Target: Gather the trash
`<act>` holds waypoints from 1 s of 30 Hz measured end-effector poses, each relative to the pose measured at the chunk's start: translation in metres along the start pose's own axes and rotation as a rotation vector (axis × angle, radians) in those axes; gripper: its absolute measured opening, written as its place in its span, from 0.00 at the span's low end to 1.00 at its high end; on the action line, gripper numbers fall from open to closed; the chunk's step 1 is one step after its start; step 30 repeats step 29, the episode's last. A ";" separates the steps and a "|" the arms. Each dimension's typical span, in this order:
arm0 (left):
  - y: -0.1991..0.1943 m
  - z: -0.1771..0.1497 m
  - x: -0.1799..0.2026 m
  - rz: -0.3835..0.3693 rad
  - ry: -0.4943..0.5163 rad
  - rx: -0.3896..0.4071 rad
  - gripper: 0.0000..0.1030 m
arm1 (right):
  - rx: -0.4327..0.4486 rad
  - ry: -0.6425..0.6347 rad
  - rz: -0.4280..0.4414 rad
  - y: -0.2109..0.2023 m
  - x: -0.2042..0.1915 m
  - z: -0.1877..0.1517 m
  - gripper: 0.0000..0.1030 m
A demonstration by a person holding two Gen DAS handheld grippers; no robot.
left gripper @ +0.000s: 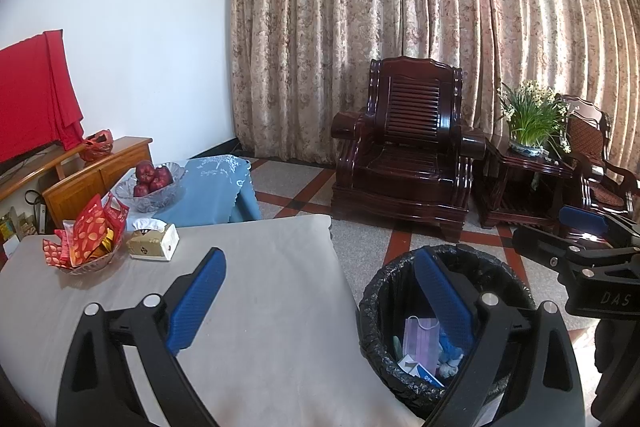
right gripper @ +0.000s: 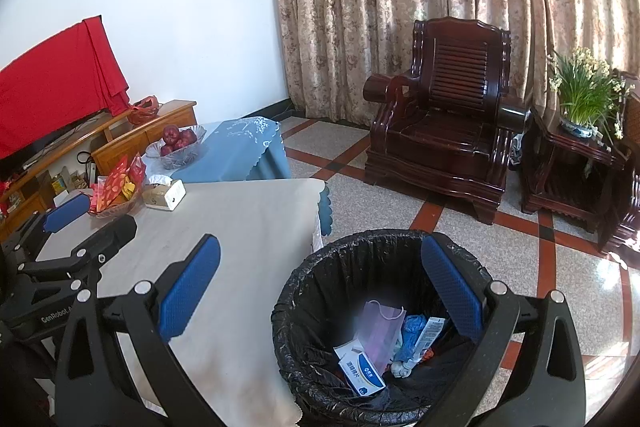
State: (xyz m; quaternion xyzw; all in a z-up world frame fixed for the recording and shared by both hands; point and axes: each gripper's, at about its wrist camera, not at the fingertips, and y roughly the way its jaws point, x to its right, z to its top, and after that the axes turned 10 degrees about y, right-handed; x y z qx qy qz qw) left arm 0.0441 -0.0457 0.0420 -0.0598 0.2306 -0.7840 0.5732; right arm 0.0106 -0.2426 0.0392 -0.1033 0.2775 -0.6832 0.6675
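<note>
A round bin with a black liner (left gripper: 374, 311) (right gripper: 304, 291) stands on the floor by the table's right edge. Inside lie a purple face mask (left gripper: 420, 341) (right gripper: 380, 327), a white and blue box (right gripper: 360, 367), a blue wad (right gripper: 412, 335) and other scraps. My left gripper (left gripper: 320, 291) is open and empty, over the table's right edge and the bin. My right gripper (right gripper: 320, 275) is open and empty above the bin and the table edge. Each gripper shows at the side of the other's view.
The table has a beige cloth (left gripper: 248, 307) (right gripper: 248, 227). At its far left stand a bowl of red snack packets (left gripper: 86, 239) and a tissue box (left gripper: 154, 241). Behind are a fruit bowl (left gripper: 150, 183) on a blue-clothed table, a dark wooden armchair (left gripper: 404, 147) and a plant (left gripper: 528, 119).
</note>
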 end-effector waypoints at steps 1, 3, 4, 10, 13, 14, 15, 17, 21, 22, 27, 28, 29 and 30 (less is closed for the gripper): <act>0.000 0.000 0.000 0.000 0.001 0.000 0.91 | -0.001 0.000 0.001 0.001 0.000 0.000 0.95; 0.000 0.000 0.000 0.000 0.001 0.001 0.91 | -0.001 0.000 0.001 0.001 0.000 0.000 0.95; 0.000 0.000 -0.001 -0.001 0.001 0.002 0.91 | -0.001 0.000 0.000 0.002 0.000 0.000 0.95; 0.000 0.000 0.000 -0.001 0.000 0.000 0.91 | -0.003 0.001 0.000 0.002 0.000 -0.001 0.95; 0.000 0.001 0.000 -0.001 0.000 0.000 0.91 | -0.003 0.002 0.000 0.002 0.002 -0.002 0.95; 0.000 0.001 0.001 -0.001 0.000 0.000 0.91 | -0.003 0.002 0.001 0.002 0.003 -0.002 0.95; 0.000 0.001 0.000 -0.001 -0.001 -0.001 0.91 | -0.004 0.002 0.001 0.002 0.003 -0.001 0.95; 0.000 0.000 0.000 -0.001 -0.003 -0.002 0.91 | -0.004 0.003 0.001 0.001 0.006 -0.002 0.95; 0.000 0.000 -0.001 -0.001 0.001 -0.002 0.91 | -0.004 0.005 0.001 0.001 0.006 -0.002 0.95; 0.001 -0.002 0.000 -0.001 0.001 -0.002 0.91 | -0.004 0.005 0.000 0.001 0.006 -0.002 0.95; 0.001 -0.005 0.001 -0.003 0.003 -0.004 0.91 | -0.006 0.007 -0.001 0.001 0.007 -0.003 0.95; 0.001 -0.005 0.004 -0.003 0.003 -0.005 0.91 | -0.006 0.008 0.000 0.001 0.007 -0.003 0.95; 0.000 -0.005 0.004 -0.003 0.002 -0.005 0.91 | -0.006 0.008 0.000 0.001 0.007 -0.004 0.95; 0.000 -0.005 0.004 -0.003 0.002 -0.005 0.91 | -0.006 0.008 0.000 0.001 0.007 -0.004 0.95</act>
